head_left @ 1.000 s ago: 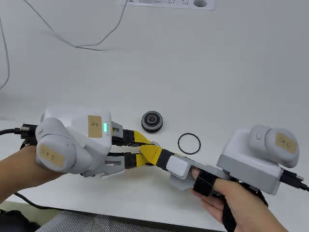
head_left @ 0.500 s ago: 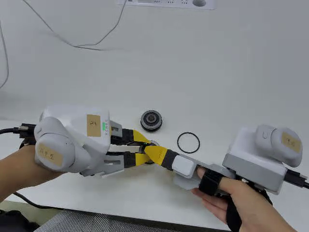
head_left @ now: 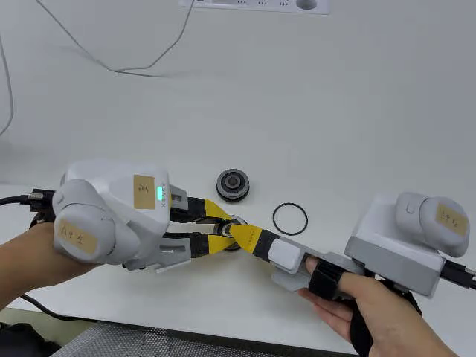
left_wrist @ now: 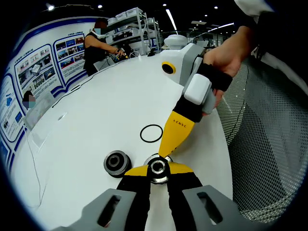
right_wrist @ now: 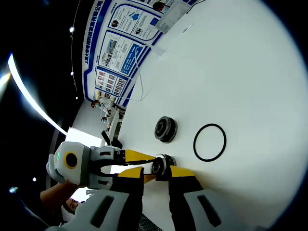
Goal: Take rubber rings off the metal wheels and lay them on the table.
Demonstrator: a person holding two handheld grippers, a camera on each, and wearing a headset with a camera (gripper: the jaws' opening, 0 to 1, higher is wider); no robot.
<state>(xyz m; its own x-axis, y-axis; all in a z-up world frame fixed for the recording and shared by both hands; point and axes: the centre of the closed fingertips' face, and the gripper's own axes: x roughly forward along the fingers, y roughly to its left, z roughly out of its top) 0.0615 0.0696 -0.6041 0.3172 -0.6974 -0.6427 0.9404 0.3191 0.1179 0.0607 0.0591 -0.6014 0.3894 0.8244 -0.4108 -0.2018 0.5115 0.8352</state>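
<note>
The right gripper (right_wrist: pixel 157 173) has drawn back slightly, tips at the wheel (left_wrist: pixel 158 168); the left gripper (head_left: pixel 222 229) clamps that wheel (one rubber ring (head_left: pixel 290 219) already lies on the table (head_left: pixel 357 149)); whether the right pinches this wheel's ring is unclear; next, peel it free.

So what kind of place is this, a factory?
Probably a lab or workshop hall: a long white workbench, big printed posters on the wall, storage shelves with boxes, and another person working further along.
</note>
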